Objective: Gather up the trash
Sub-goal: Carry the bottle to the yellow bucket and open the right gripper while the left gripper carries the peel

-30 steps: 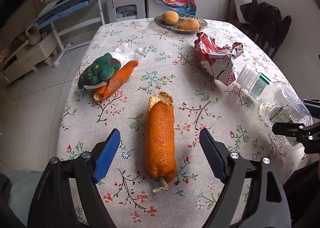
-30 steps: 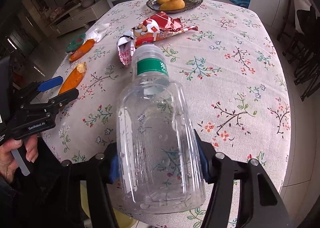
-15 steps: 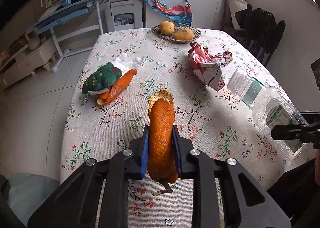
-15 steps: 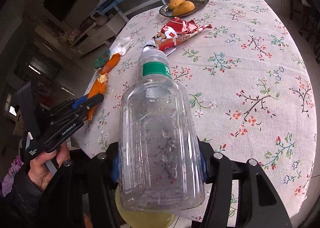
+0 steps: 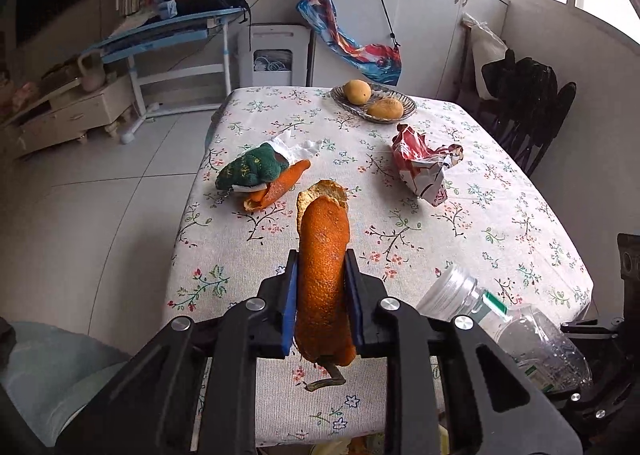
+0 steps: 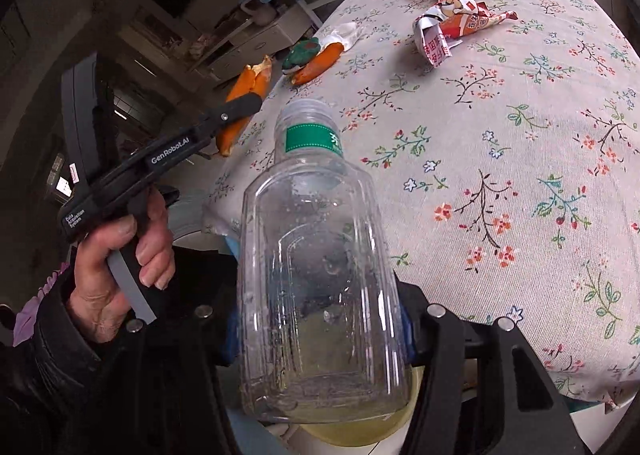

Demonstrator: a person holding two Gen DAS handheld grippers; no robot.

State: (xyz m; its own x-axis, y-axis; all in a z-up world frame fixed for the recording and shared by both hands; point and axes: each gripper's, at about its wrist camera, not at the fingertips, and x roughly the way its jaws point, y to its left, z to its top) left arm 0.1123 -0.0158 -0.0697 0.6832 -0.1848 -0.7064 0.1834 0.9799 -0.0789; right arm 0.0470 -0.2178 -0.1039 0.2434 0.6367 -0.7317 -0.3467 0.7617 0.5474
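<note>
My left gripper [image 5: 322, 303] is shut on a long orange peel [image 5: 323, 255] and holds it above the near edge of the floral table [image 5: 500, 223]. It also shows in the right wrist view [image 6: 244, 103], lifted off the table's left edge. My right gripper [image 6: 316, 331] is shut on a clear empty plastic bottle [image 6: 316, 255] with a green label, held off the table's near edge; the bottle shows low right in the left wrist view [image 5: 520, 331]. A crumpled red snack wrapper [image 5: 424, 167], a second orange peel [image 5: 280, 185] and white tissue [image 5: 308, 145] lie on the table.
A green cloth [image 5: 250, 167] lies on the second peel. A dish with two mangoes [image 5: 374, 101] stands at the far end. A yellowish bin [image 6: 352, 427] shows below the bottle. A dark chair [image 5: 528, 111] stands to the right, a blue desk [image 5: 168, 39] to the far left.
My left gripper closed on the orange peel and lifted it back off the table. My right gripper carried the bottle down past the table's near edge, over the yellowish bin.
</note>
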